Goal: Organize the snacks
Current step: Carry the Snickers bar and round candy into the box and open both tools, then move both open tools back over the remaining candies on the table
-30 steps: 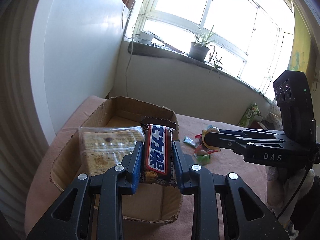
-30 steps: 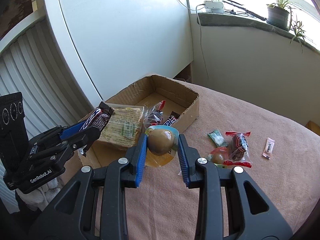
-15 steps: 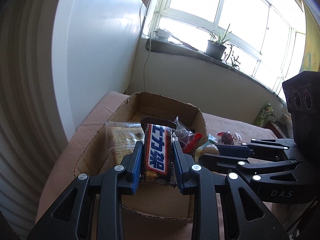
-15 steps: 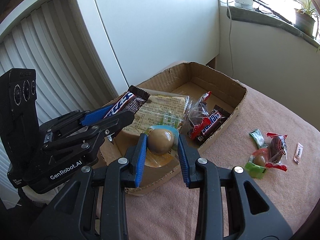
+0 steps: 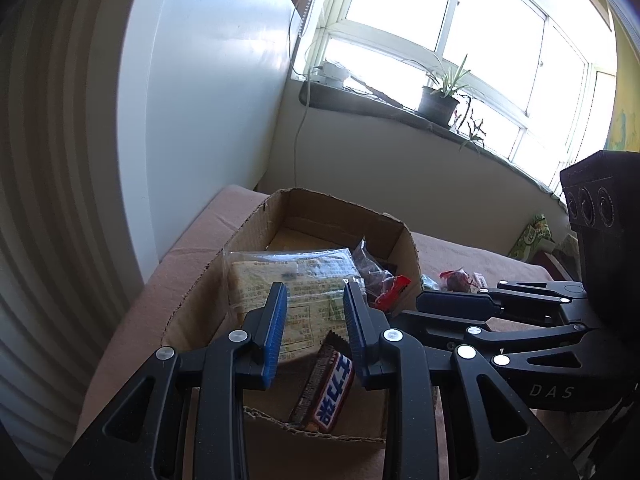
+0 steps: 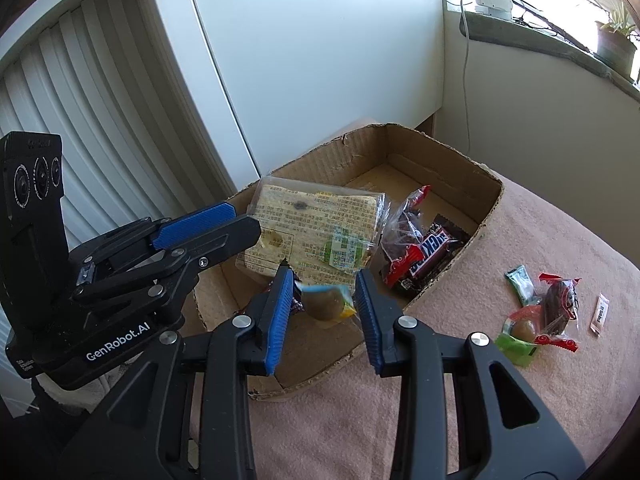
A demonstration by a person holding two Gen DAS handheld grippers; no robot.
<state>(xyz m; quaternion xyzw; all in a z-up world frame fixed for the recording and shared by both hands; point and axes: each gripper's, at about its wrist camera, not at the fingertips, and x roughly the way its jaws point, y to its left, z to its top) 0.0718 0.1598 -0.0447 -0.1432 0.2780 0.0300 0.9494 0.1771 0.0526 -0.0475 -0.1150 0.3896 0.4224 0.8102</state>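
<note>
Cardboard box (image 6: 476, 236), near end: left gripper (image 5: 316, 320) parted, empty, Snickers bar (image 5: 330, 394) lying below; right gripper (image 6: 322, 300) just widened, egg packet (image 6: 328, 302) loose between pads.

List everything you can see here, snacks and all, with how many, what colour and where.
cardboard box: one, brown, on the pink cloth
cracker packet: one, yellowish, in box
Snickers bars: two, brown; box's right side, box's near end
red-ended packet: one, clear, in box
egg packet: one, blue-yellow, blurred, loose between right jaws
loose snacks: four on cloth; green sachet, red packet, green packet, pink stick
potted plant: one, green, windowsill
left gripper: black-blue, open, over box
right gripper: black-blue, jaws just opening
</note>
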